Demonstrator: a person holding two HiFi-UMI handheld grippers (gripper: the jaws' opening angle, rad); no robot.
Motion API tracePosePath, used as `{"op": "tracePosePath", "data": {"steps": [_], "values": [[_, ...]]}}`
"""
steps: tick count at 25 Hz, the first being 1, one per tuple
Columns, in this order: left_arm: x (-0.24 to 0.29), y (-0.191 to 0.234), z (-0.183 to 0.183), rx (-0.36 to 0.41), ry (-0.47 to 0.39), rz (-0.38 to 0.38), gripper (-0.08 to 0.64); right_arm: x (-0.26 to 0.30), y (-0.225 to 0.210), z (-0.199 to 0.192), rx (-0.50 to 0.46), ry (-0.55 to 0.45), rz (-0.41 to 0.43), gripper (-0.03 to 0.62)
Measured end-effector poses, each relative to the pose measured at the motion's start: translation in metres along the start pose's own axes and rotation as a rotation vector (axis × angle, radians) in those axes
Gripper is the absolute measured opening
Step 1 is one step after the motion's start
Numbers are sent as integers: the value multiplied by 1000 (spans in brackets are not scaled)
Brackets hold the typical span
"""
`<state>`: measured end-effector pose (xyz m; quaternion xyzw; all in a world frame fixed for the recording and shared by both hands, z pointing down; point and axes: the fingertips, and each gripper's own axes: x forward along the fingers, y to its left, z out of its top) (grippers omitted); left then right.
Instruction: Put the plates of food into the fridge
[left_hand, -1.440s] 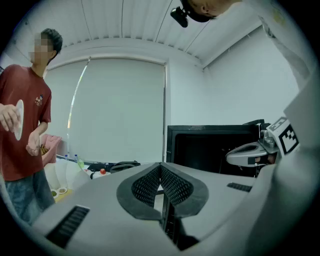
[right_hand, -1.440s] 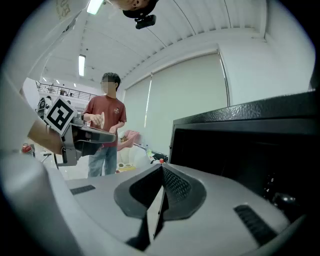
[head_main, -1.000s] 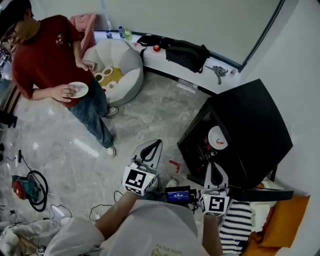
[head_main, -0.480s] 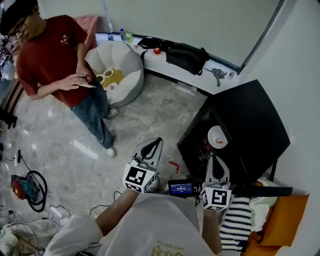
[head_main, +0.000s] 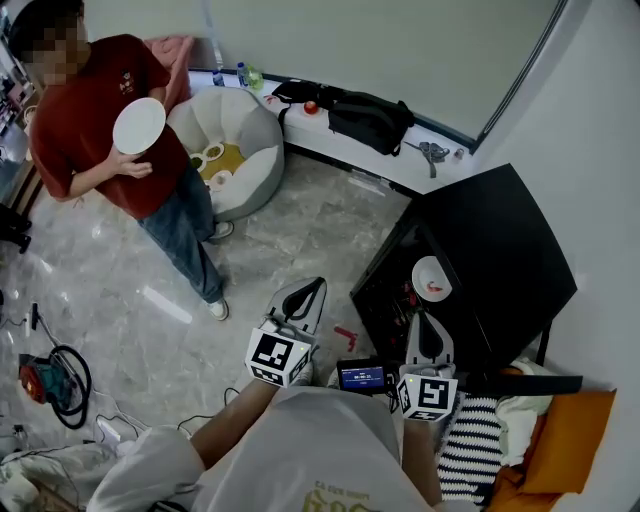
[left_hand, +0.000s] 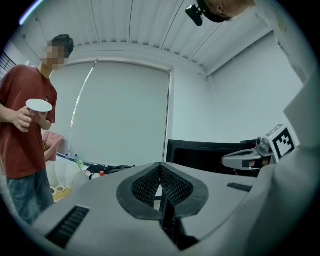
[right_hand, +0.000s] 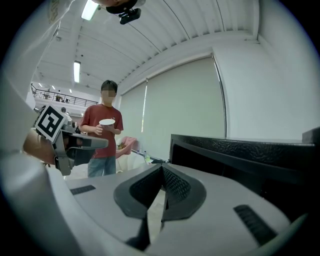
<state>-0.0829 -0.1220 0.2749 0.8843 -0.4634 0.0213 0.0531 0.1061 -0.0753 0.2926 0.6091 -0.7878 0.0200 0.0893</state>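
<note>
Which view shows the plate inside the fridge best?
The head view. It looks steeply down into the fridge, where the plate shows whole, pale against the dark inside. The left and right gripper views catch only the fridge's dark body, and the plate cannot be made out in either.

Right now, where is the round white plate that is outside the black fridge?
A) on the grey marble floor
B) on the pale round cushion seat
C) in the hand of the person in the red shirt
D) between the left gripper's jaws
C: the person in the red shirt holds the round white plate at chest height, clear of the floor and the seat.
</note>
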Motion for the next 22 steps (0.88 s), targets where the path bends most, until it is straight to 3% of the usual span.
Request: {"op": "tracePosePath", "data": {"steps": [9, 22], "values": [[4, 8, -7, -46, 15, 10, 6, 4, 1, -1, 26, 0, 6, 9], [6, 4, -10, -32, 28, 3, 6, 8, 1, -5, 30, 11, 16, 9]]}}
